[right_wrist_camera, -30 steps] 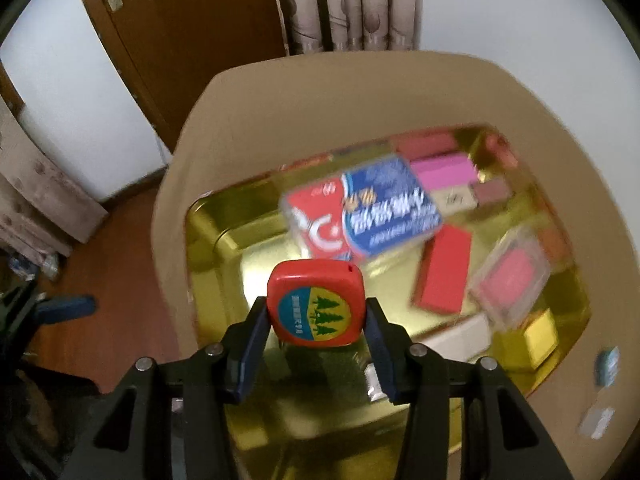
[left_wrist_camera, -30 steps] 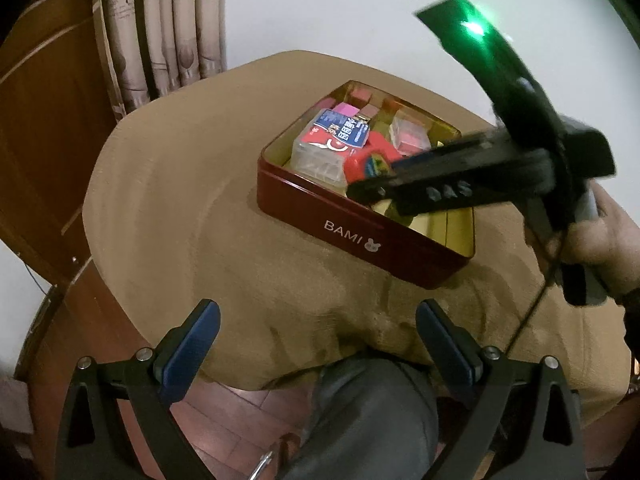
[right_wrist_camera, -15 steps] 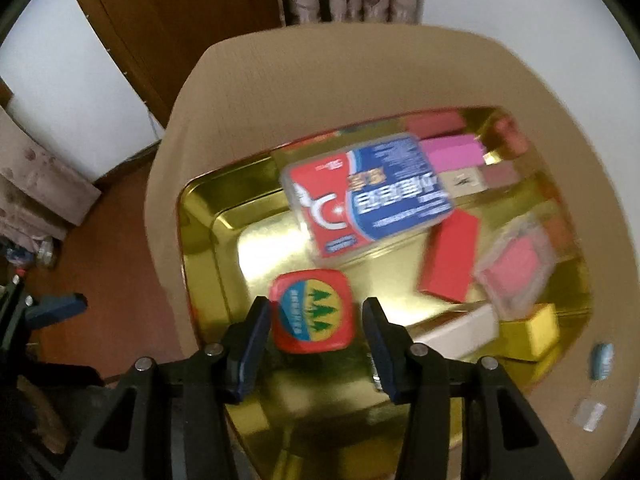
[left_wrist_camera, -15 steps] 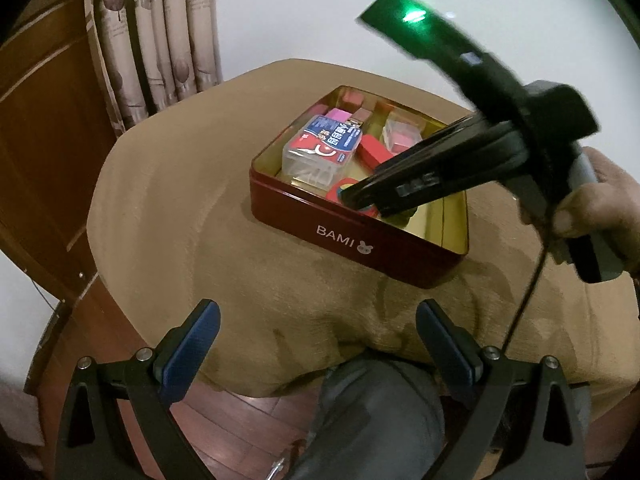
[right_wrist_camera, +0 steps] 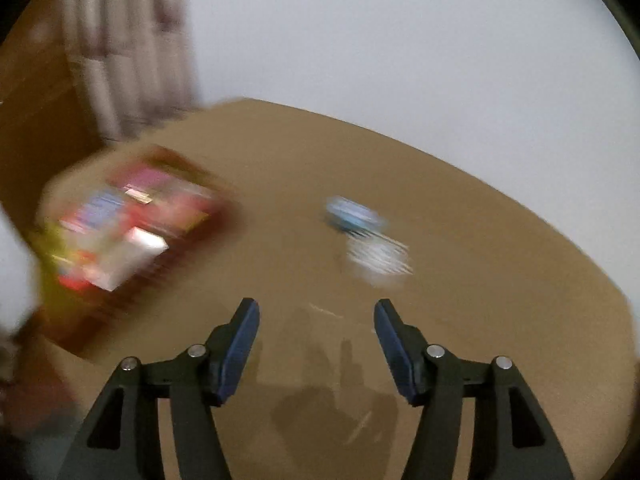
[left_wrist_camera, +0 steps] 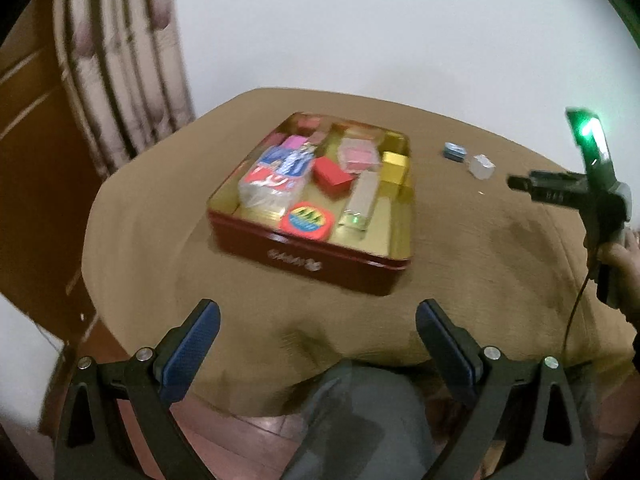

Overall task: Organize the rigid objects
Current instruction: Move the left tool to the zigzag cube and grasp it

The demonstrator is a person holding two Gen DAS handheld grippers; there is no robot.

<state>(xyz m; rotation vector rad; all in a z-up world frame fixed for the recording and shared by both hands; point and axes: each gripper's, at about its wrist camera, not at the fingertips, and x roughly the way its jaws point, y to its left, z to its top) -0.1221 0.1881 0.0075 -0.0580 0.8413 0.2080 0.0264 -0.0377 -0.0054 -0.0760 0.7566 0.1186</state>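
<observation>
Right wrist view: your right claw [right_wrist_camera: 316, 344] is opening, empty; line it up on the blue tin [right_wrist_camera: 352, 214], squarely.

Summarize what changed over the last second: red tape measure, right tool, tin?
The right tool let go of the red tape measure, which now lies in the red tin near its front wall. The tool then swung off the tin toward the small blue item and silvery item on the tablecloth; its jaws are opening, nothing between them. Left tool open and empty as before; tin unmoved.
</observation>
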